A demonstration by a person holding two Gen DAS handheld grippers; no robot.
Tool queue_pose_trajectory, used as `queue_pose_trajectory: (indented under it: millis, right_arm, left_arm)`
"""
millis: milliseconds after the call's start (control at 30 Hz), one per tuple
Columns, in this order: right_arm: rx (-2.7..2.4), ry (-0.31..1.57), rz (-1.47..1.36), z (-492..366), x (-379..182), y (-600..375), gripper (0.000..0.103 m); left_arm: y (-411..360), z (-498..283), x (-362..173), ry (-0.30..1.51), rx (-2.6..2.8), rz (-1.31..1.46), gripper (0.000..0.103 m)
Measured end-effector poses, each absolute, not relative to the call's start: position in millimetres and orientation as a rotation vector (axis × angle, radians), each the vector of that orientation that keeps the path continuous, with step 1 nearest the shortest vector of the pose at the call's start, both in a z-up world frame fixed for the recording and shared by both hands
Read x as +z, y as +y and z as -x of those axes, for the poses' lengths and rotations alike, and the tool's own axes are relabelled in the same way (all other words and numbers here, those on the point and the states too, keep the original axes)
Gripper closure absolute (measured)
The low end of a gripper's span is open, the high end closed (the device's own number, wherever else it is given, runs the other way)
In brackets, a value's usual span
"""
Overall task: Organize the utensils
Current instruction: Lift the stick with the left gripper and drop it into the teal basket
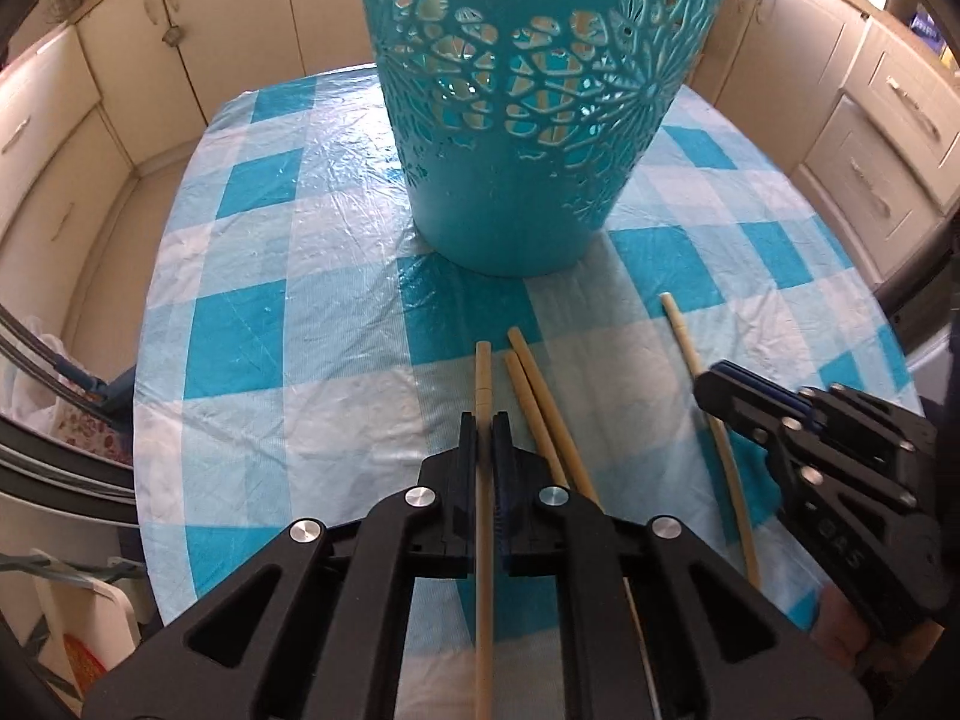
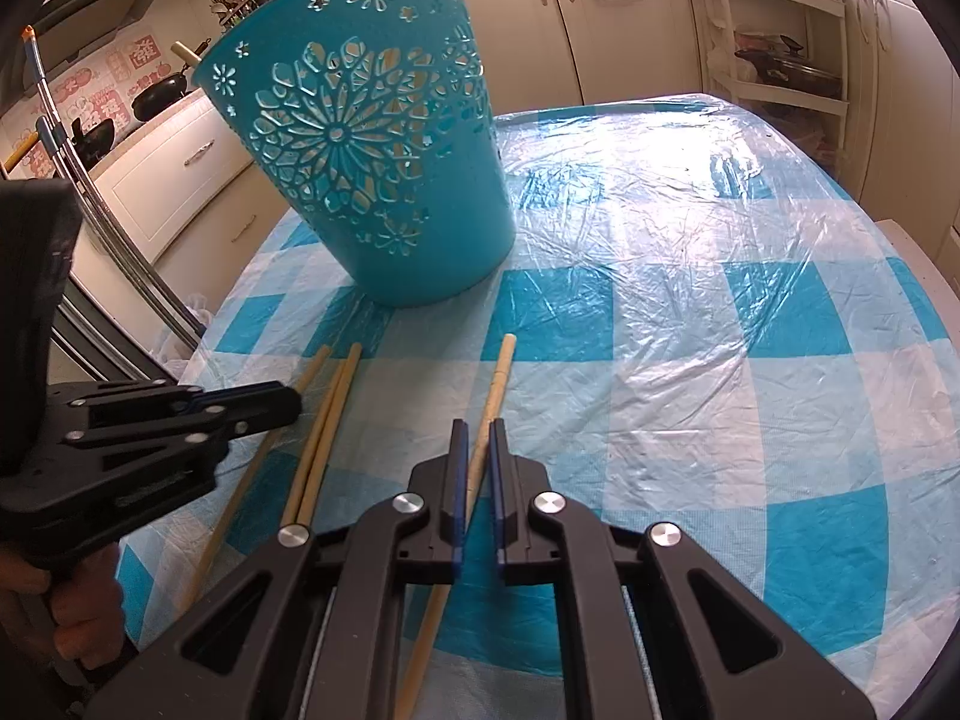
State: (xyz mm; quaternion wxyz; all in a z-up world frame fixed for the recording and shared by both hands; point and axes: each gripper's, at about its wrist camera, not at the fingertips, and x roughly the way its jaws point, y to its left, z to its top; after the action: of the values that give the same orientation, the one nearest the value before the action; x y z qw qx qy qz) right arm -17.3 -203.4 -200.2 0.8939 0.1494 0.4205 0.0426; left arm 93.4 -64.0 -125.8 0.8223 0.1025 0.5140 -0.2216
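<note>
Pale chopsticks lie near the counter's [image 2: 690,360] front edge. Left claw [image 1: 485,420] is nearly closed around one stick [image 1: 483,372]; right claw [image 2: 475,426] likewise straddles another [image 2: 499,378]. Two more [image 1: 528,372] lie between. Next, I judge: lift both, tip them into the basket [image 1: 528,120] beyond.

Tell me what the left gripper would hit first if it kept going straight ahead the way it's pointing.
Probably the teal basket. The left gripper, closed around a chopstick, points along the checkered tablecloth at the basket's base; depth is unclear, but nothing else lies between.
</note>
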Motion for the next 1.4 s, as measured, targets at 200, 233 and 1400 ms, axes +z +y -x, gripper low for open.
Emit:
queue_pose_trajectory:
  millis: [200,233,1400]
  right_arm:
    - [0.088,0.872,-0.309,17,-200,-204,0.096]
    - [0.088,0.872,-0.309,17,-200,-203,0.096]
    - [0.091,0.869,-0.303,17,-199,-202,0.093]
  left_arm:
    - [-62,-78,-89,1.033,-0.664,-0.132,0.098]
    - [-62,-73,-73,0.994,-0.712,-0.104,0.098]
    - [-99,-195,40,0.407,-0.281,0.097,0.097]
